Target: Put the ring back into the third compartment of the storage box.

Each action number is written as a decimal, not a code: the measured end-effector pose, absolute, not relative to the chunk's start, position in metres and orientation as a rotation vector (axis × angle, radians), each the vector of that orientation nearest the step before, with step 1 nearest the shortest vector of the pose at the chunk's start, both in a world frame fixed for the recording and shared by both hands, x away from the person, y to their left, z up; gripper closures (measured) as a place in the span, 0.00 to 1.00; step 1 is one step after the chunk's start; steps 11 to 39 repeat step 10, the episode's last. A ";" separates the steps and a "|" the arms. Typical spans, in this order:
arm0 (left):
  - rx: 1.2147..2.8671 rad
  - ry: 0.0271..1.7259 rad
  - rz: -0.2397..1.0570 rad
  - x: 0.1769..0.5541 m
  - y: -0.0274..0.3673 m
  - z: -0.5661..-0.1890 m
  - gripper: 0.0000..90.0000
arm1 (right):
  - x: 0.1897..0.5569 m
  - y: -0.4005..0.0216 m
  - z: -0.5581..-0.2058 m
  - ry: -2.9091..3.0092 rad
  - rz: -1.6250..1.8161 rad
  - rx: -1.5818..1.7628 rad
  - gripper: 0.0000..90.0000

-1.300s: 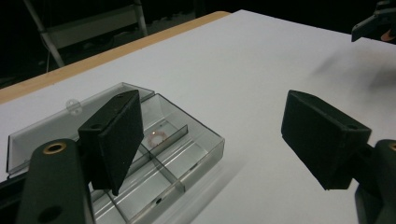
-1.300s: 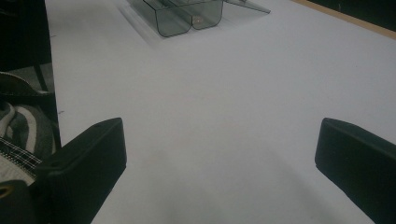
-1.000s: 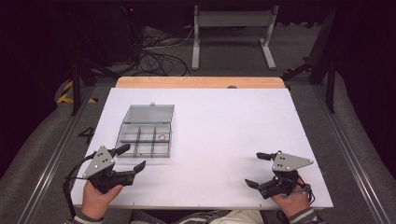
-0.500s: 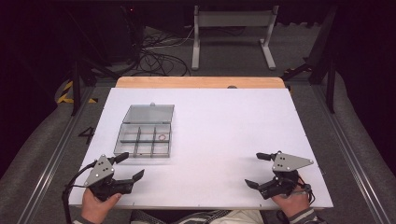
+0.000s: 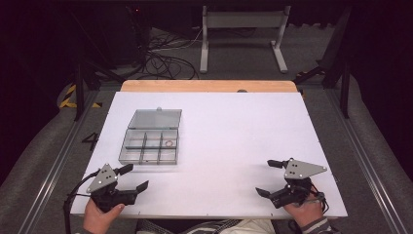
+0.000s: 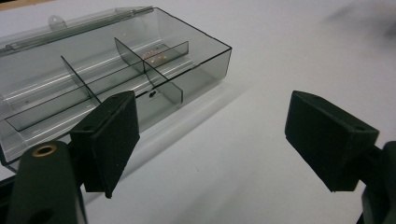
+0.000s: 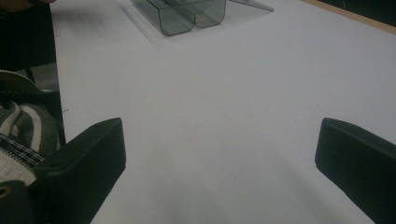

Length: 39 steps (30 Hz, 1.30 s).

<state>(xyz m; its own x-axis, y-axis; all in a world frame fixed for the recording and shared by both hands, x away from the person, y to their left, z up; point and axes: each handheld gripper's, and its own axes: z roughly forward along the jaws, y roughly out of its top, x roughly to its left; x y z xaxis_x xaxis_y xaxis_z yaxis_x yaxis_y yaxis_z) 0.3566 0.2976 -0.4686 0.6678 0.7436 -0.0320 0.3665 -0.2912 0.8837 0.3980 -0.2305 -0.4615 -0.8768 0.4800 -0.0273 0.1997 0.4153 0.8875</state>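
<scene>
While both grippers hovered at the near edge of the white desk (image 5: 234,131), the left gripper (image 5: 127,179) had its fingers (image 6: 112,140) spread wide, holding nothing. Just ahead of them lay a clear compartment box (image 5: 150,145), its lid (image 5: 156,118) folded back away from them, its long axis running across their line. The right gripper (image 5: 268,178) was well apart from the box, fingers (image 7: 84,163) likewise spread and empty.

small item (image 5: 168,143) in box indistinct
</scene>
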 end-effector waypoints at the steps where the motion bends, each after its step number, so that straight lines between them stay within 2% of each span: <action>1: 1.902 0.877 0.486 0.357 0.298 -0.468 0.20 | 0.398 -0.231 -0.462 2.398 1.444 0.592 0.03; 8: 1.931 0.859 0.579 0.354 0.293 -0.465 0.20 | 0.399 -0.230 -0.462 2.403 1.443 0.596 0.03; 39: 1.932 0.854 0.577 0.353 0.292 -0.465 0.20 | 0.399 -0.230 -0.462 2.404 1.442 0.598 0.03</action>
